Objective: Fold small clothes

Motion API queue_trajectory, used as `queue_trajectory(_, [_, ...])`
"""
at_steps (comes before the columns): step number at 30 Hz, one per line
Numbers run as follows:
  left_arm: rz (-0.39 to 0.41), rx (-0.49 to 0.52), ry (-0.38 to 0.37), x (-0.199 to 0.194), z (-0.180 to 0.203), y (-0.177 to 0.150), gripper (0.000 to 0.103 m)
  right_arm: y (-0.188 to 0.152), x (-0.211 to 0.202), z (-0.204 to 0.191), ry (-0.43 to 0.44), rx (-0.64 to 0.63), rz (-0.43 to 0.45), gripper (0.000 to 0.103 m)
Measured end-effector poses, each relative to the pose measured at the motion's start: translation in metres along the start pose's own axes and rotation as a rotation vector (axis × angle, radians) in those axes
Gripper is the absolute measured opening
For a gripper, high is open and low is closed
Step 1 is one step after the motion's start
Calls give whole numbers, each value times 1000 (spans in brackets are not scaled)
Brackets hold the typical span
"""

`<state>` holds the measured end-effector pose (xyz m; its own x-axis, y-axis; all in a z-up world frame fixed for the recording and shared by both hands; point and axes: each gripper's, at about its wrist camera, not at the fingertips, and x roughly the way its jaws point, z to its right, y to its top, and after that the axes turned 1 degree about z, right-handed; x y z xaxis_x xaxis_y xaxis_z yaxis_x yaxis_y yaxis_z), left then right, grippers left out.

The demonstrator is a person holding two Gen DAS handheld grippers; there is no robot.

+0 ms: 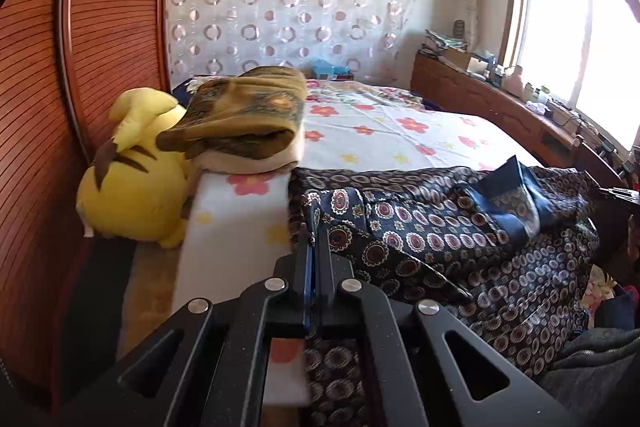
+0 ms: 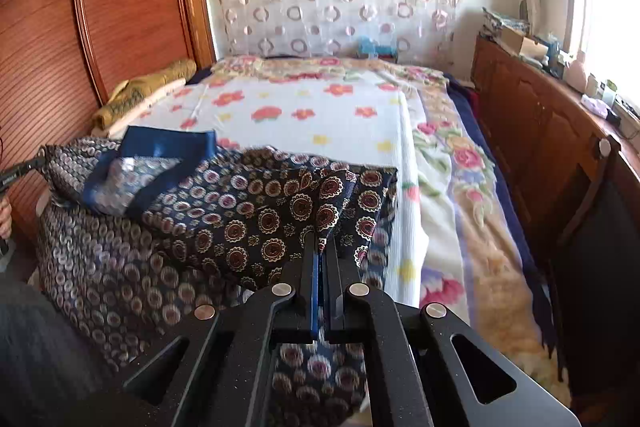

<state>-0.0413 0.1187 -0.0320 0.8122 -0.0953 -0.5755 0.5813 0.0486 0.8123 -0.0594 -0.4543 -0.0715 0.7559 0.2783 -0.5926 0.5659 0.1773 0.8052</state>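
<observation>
The black two-finger left gripper (image 1: pixel 314 241) points forward and downward, its jaws closed tight. The matching right gripper (image 2: pixel 320 247) angles down likewise, jaws pinched together.

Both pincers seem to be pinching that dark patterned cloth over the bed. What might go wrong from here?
The left gripper and right gripper each pinch only a thin edge of the patterned garment, so a corner may slip free. Much of the cloth hangs bunched over the edge of the bed, so it may land creased. The blue collar is flipped up and could get folded in crooked.
</observation>
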Motion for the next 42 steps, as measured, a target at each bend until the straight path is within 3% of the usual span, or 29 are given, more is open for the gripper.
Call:
queue_trajectory(7, [-6, -10, 37, 7, -13, -11, 3, 7, 8, -2, -27, 7, -41, 1])
queue_trajectory(10, [-8, -5, 55, 8, -16, -8, 12, 12, 8, -4, -33, 19, -39, 1])
queue_trajectory(14, [5, -30, 37, 3, -23, 4, 38, 17, 0, -1, -45, 25, -8, 4])
queue_trajectory(16, [-13, -21, 69, 9, -25, 12, 40, 23, -3, -3, -70, -4, 2, 4])
queue_trajectory(21, [-42, -22, 20, 36, -30, 30, 66, 37, -14, -3, -91, -6, 65, 4])
queue_trajectory(25, [-82, -3, 6, 63, -31, 45, 70, 49, -4, -10, -92, -34, 80, 10])
queue_trajectory(27, [-94, -3, 5, 73, -31, 51, 70, 55, 8, -10, -92, -38, 60, 30])
queue_trajectory(29, [-112, -2, 17, 84, -32, 57, 70, 59, 25, -12, -96, -45, 34, 35])
queue_trajectory(31, [-116, 2, 56, 93, -34, 63, 70, 60, 39, -8, -68, -38, -2, 38])
queue_trajectory(34, [-132, -8, 49, 103, -38, 69, 70, 64, 62, -6, -82, -47, -59, 40])
queue_trajectory(42, [-236, 10, -52, 125, -29, 62, 70, 66, 88, 16, -65, 32, -154, 44])
